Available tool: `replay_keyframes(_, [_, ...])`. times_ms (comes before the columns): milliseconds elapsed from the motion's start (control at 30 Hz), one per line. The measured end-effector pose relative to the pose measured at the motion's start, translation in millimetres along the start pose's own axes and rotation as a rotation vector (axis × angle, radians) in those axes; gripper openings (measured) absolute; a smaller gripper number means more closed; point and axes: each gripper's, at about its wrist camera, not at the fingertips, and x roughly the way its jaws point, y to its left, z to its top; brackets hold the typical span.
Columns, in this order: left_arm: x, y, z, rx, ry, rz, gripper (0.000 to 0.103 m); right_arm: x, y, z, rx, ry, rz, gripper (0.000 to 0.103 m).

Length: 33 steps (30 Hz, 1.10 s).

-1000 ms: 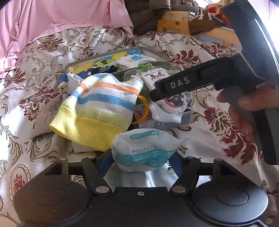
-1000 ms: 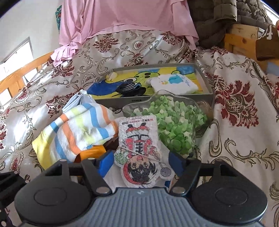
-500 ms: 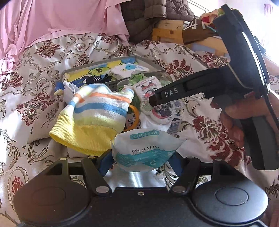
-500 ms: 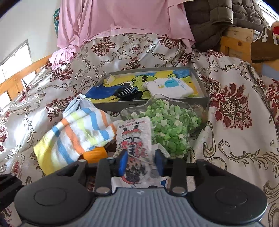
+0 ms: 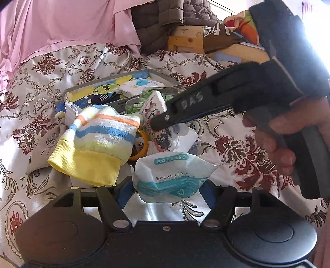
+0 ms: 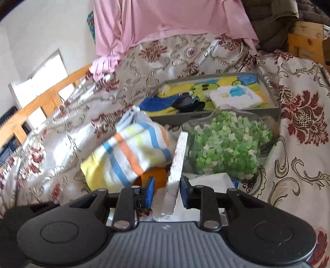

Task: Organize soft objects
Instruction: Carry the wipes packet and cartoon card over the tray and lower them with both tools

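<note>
Both grippers hold — left (image 5: 165, 188) tissue pack (image 5: 171, 175), right (image 6: 167, 192) cartoon packet (image 6: 176, 162).

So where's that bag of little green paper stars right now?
In the right wrist view, the clear bag of green and white paper stars lies on the floral bedspread, just in front of the grey tray and right of the striped knit hat.

Home bedroom: bed under a floral satin bedspread (image 6: 237, 53), wooden bed rail (image 6: 41, 103), pink sheet (image 6: 165, 18), quilted jacket (image 5: 165, 22) heaped behind.
</note>
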Motion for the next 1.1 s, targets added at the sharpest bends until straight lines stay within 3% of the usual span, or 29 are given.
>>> replay_keyframes(300, [1, 3, 0, -0.008, -0.006, 0.002, 0.070, -10, -2, -4, 0.049, 0.049, -0.076, 0.016])
replay_keyframes(533, [-7, 5, 0, -0.017, -0.049, 0.012, 0.070, -45, 5, -3, 0.048, -0.066, -0.086, 0.014])
replay_keyframes(667, [-21, 4, 3, -0.019, -0.110, 0.021, 0.070, -71, 2, -2, 0.099, -0.190, -0.031, 0.014])
replay_keyframes(800, [-42, 12, 12, -0.092, -0.178, 0.029, 0.070, -89, -2, 1, 0.119, -0.307, -0.024, 0.014])
replay_keyframes(933, [-54, 23, 30, -0.143, -0.223, 0.070, 0.070, -90, -11, 9, 0.136, -0.374, -0.027, 0.014])
replay_keyframes(1100, [-52, 40, 64, -0.134, -0.270, 0.134, 0.070, -66, -29, 38, 0.162, -0.403, -0.004, 0.014])
